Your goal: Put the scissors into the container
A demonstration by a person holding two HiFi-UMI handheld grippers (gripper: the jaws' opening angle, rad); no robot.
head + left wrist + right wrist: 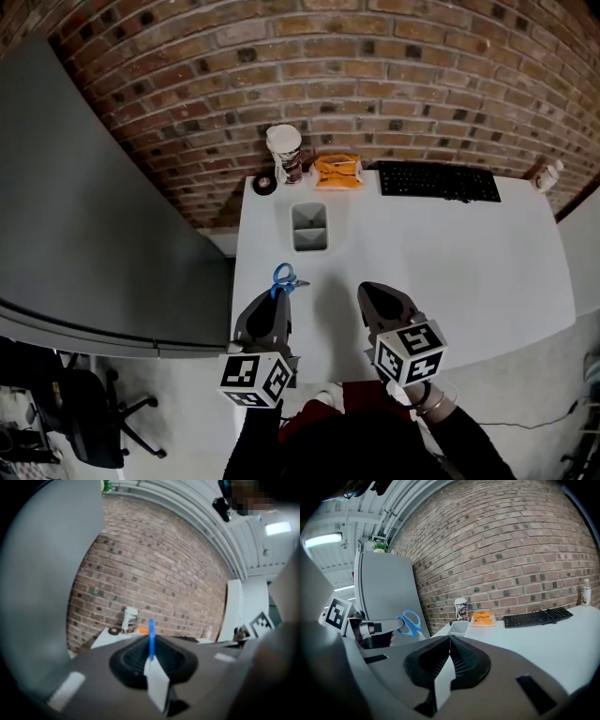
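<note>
Scissors (284,277): the blue handle loops show, but the section held between the jaws is covered by the left gripper (278,292). Cup (284,155) and orange packet (337,172) at the table's (469,272) far edge: print too small to read. Office chair (89,422): blurred and cut off by the picture's left edge.

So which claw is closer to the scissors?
Left. The left claw is clamped on the scissors; the right claw sits shut and empty off to their right, not touching.
</note>
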